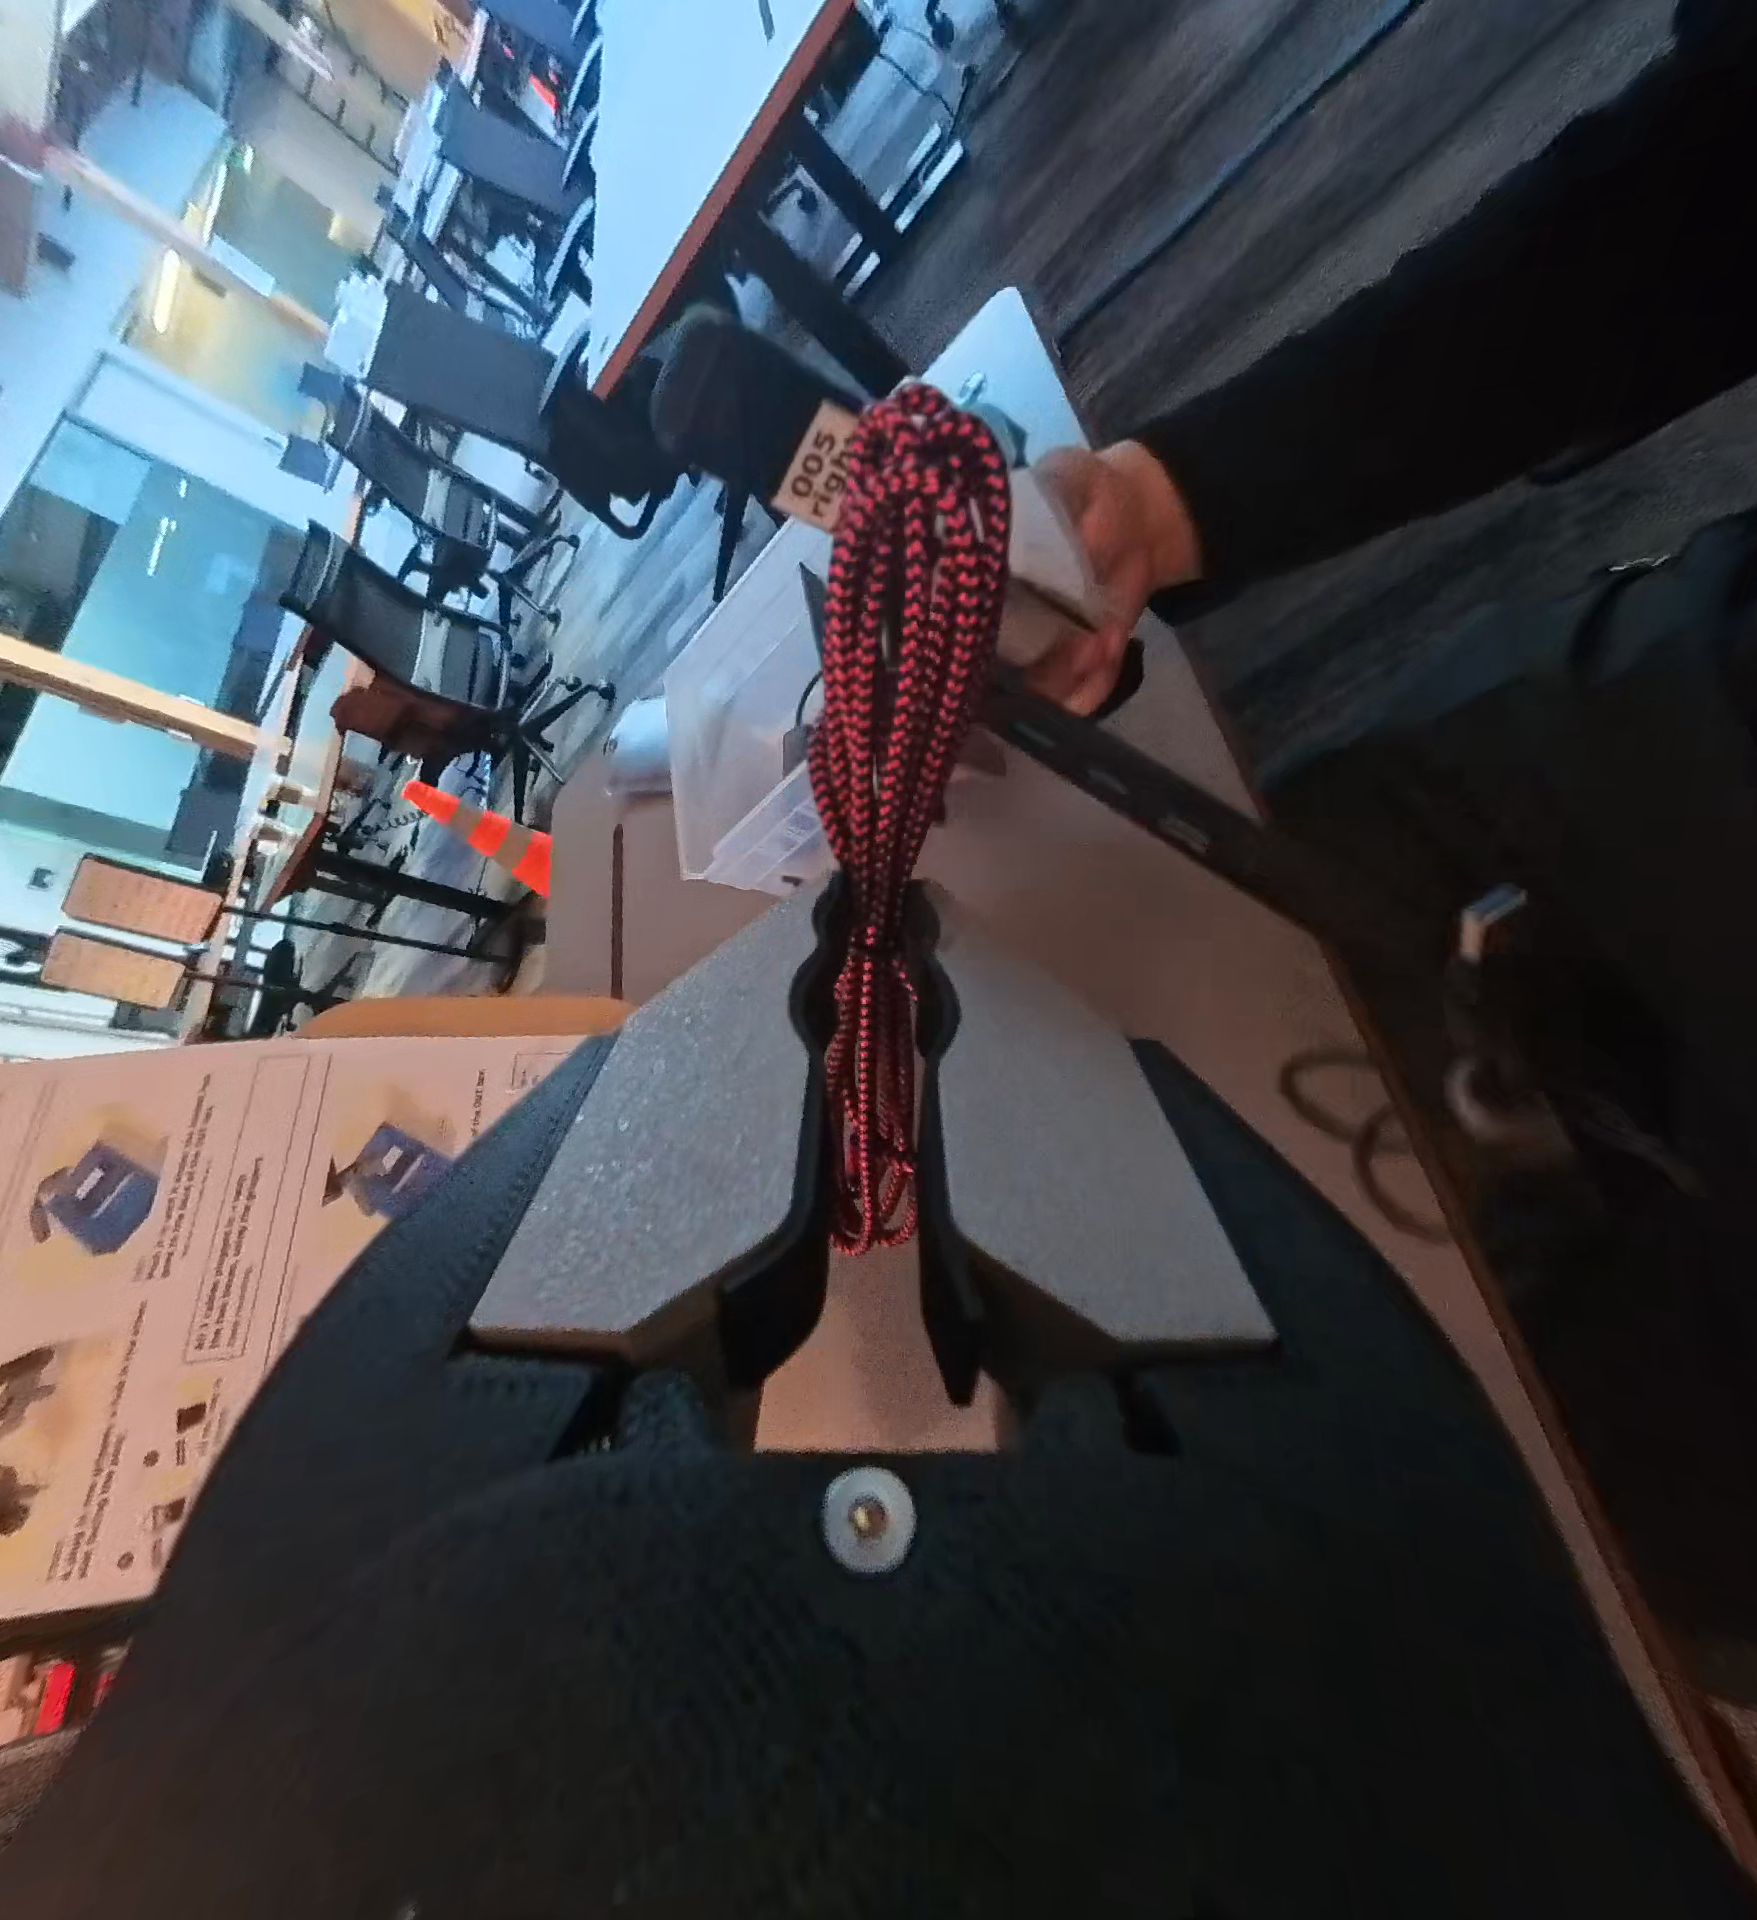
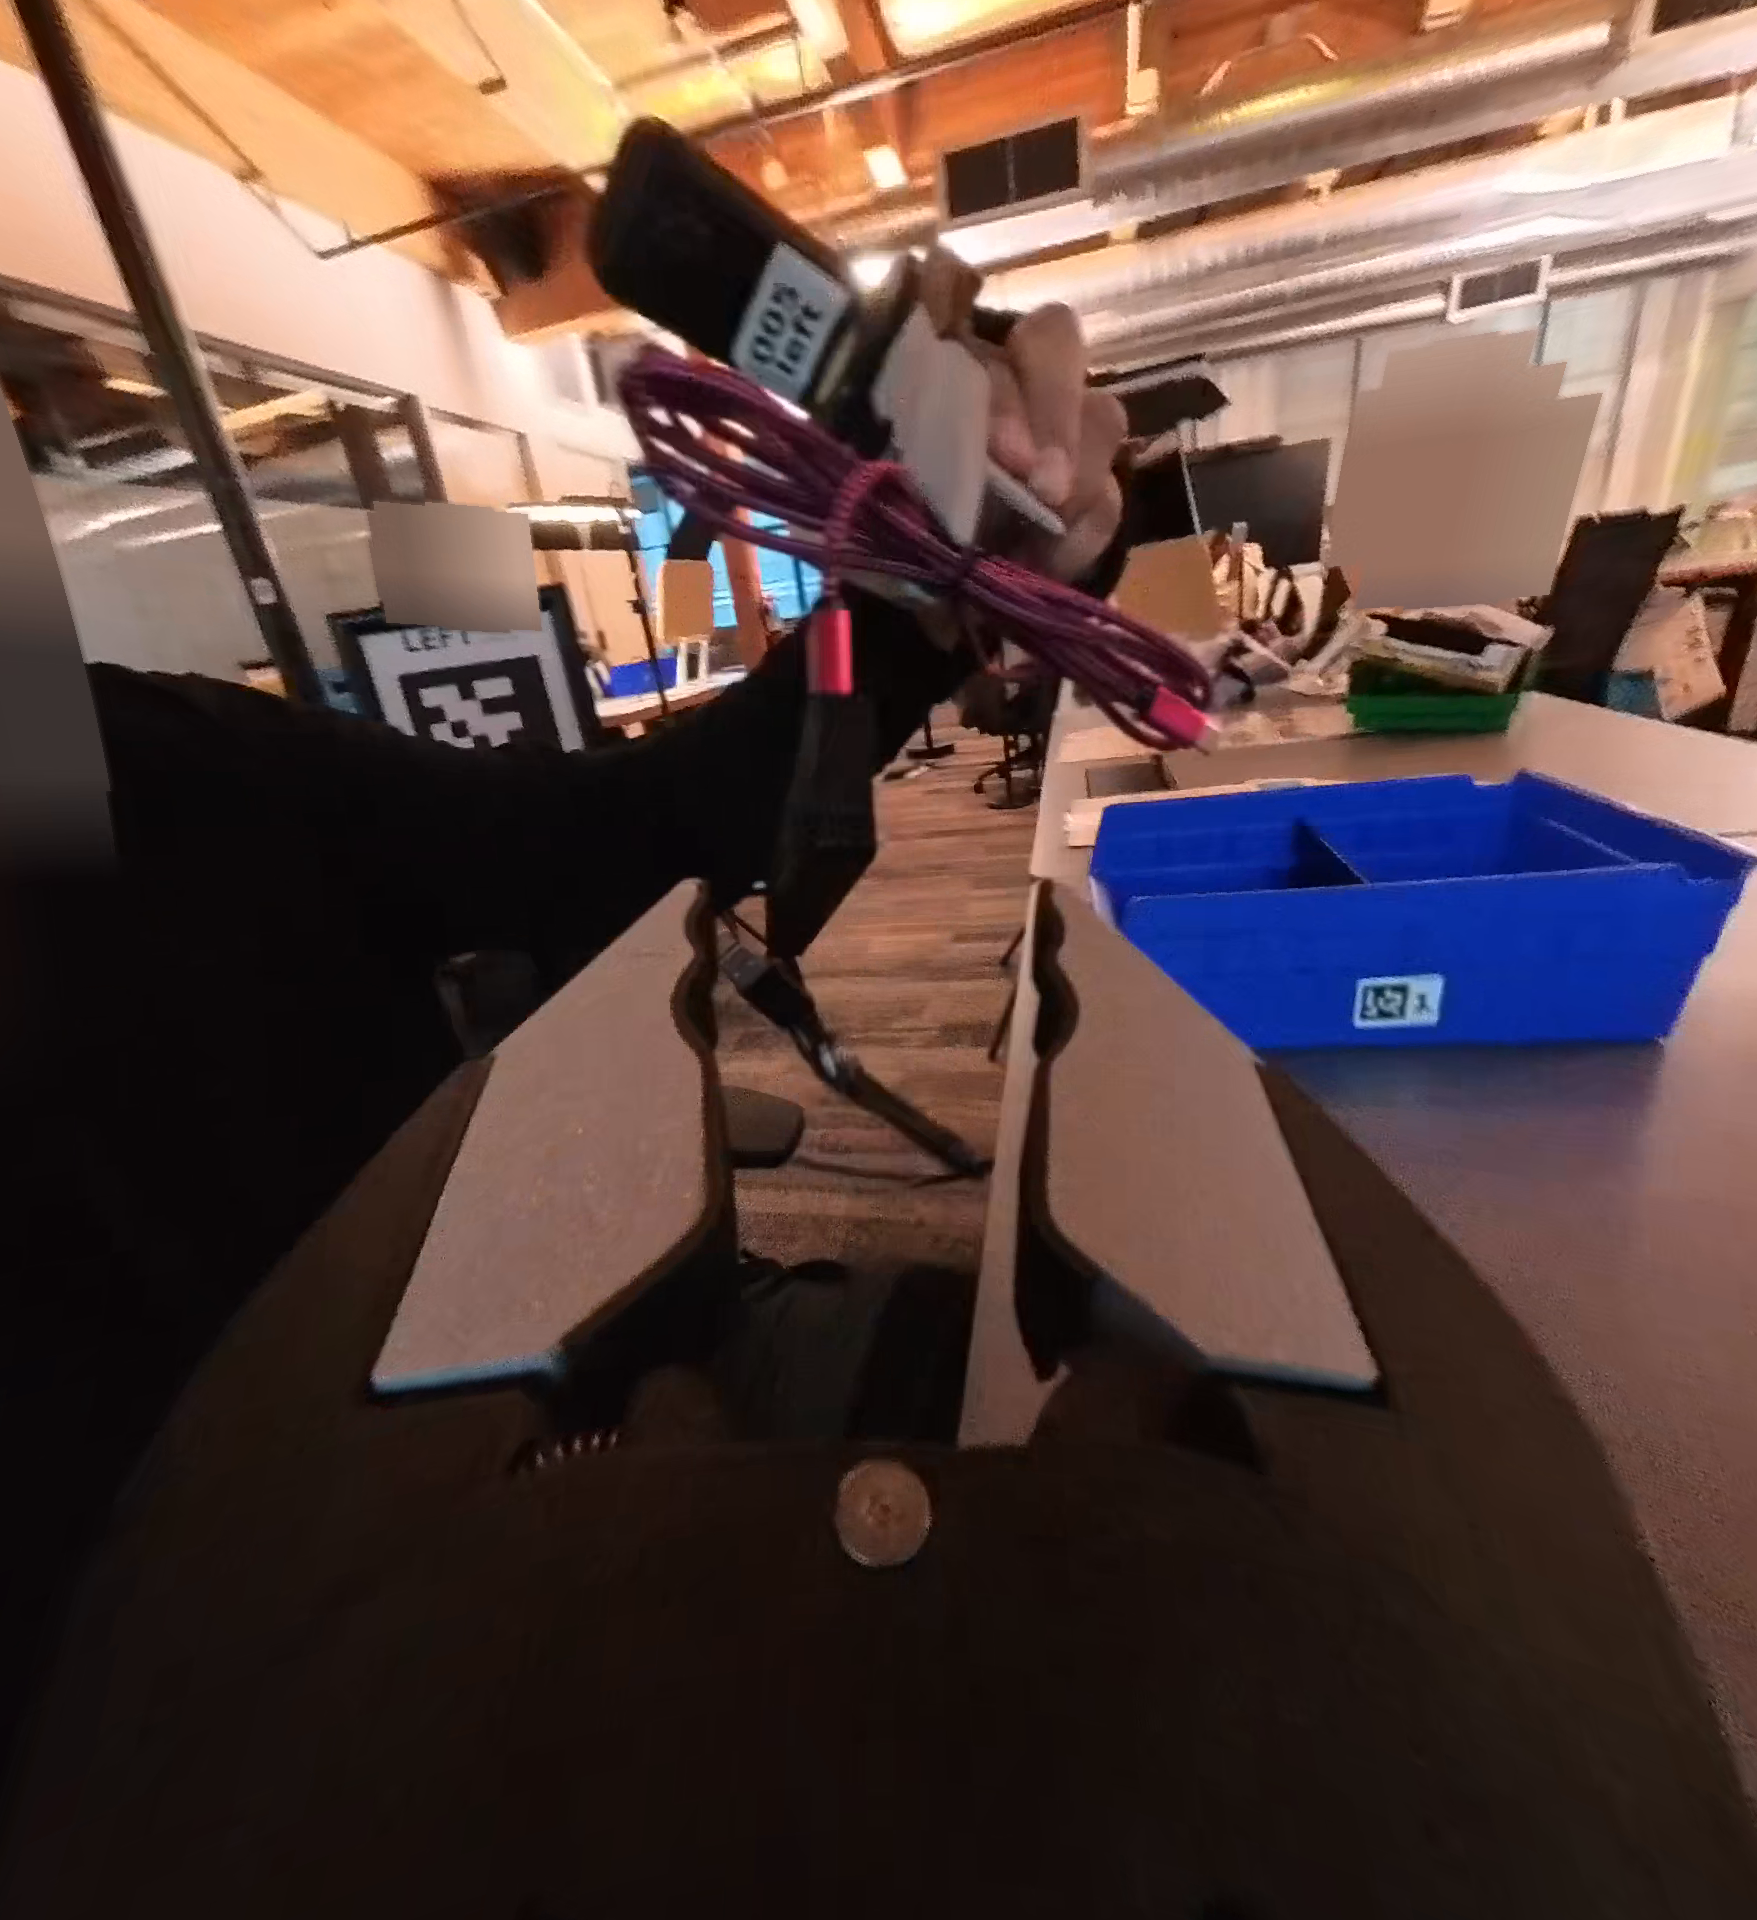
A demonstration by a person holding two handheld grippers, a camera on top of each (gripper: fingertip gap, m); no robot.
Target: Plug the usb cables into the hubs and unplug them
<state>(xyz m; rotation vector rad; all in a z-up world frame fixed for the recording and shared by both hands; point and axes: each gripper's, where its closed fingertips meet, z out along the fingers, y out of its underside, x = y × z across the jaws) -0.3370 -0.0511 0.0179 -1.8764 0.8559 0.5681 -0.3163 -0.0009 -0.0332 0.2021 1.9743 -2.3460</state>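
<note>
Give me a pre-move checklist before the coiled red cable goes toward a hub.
1. Left gripper has the cable bundle: ok, fingers shut on the coil.
2. Bundle unwound: not ok, it is still wrapped around its middle.
3. A plug free to insert: ok, the red plug at the bundle's end sticks out loose.
4. Right gripper free to help: ok, it is open with nothing between its fingers.
5. Hub located: cannot tell, no hub shows clearly in either view.
6. Blue bin out of the way: ok, it sits on the table to the side.
</note>
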